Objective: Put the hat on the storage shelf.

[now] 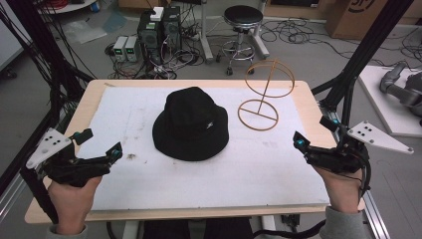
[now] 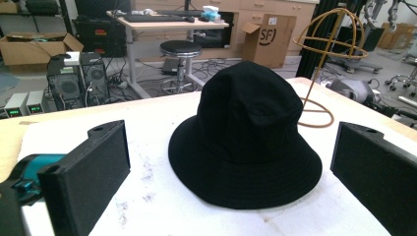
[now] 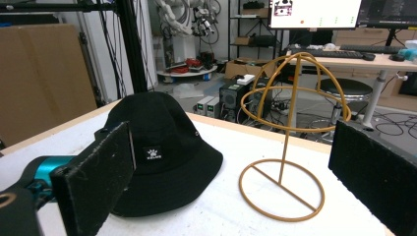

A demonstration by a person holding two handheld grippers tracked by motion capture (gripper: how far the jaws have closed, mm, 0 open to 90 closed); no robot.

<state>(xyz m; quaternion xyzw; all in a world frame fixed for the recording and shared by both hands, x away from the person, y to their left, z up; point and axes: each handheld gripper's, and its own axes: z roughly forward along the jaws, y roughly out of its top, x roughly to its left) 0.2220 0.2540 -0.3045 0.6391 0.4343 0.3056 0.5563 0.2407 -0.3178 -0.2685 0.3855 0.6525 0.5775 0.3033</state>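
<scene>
White mat (image 1: 149,184) on table: hat (image 1: 190,124) lies centred, stand (image 1: 266,94) just beside it, right-rear. Left gripper (image 1: 97,144) and right gripper (image 1: 316,134) are held either side, jaws spread, empty; right gripper is judged nearer the stand.

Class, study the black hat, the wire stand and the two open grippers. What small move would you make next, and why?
Probably bring the left gripper forward to the near brim of the black bucket hat. Both grippers are open and empty, the hat lies flat on the white mat, and the gold wire stand beside it is bare, so the hat likely goes there.
</scene>
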